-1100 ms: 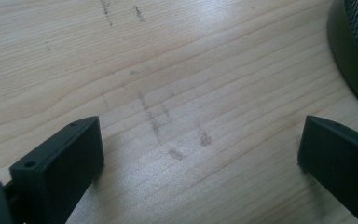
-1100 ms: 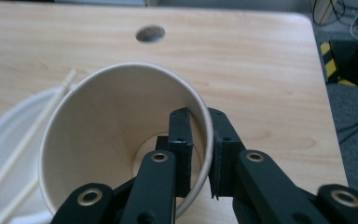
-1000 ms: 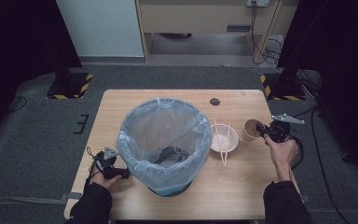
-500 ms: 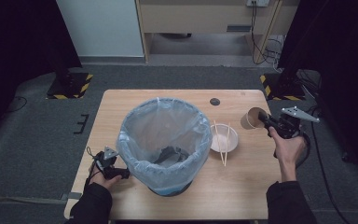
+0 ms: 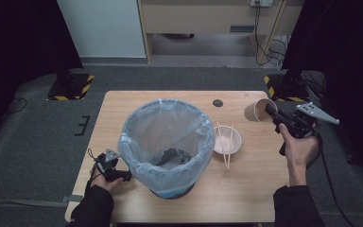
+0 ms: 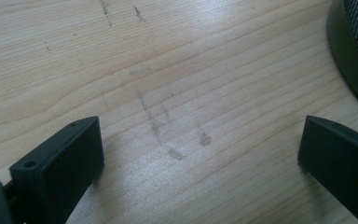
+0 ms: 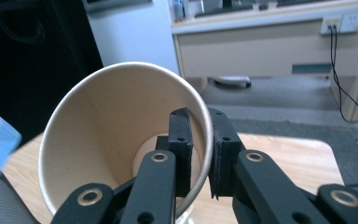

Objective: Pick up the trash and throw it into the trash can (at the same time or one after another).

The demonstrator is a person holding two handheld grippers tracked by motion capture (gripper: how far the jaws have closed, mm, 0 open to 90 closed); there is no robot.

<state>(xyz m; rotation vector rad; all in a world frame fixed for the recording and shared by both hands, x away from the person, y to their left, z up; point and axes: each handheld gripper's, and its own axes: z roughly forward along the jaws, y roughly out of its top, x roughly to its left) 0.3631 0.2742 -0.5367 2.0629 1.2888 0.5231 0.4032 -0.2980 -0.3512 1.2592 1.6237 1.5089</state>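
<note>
A brown paper cup hangs above the table's right edge, tipped on its side with its mouth toward my right gripper. That gripper is shut on the cup's rim: one jaw sits inside the cup, the other outside, as the right gripper view shows with the gripper close up. My left gripper rests on the wooden table at the near left, beside the base of the bin. Its jaws stand wide apart over bare wood, holding nothing.
The mesh bin with a pale blue plastic liner stands mid-table, something dark at its bottom. A white bowl with chopsticks across it lies right of the bin. A small dark disc sits near the far edge. The bin's base is close to my left gripper.
My right gripper has lifted the paper cup off the table and carried it up and slightly away from the bowl. The left gripper has stayed put.
</note>
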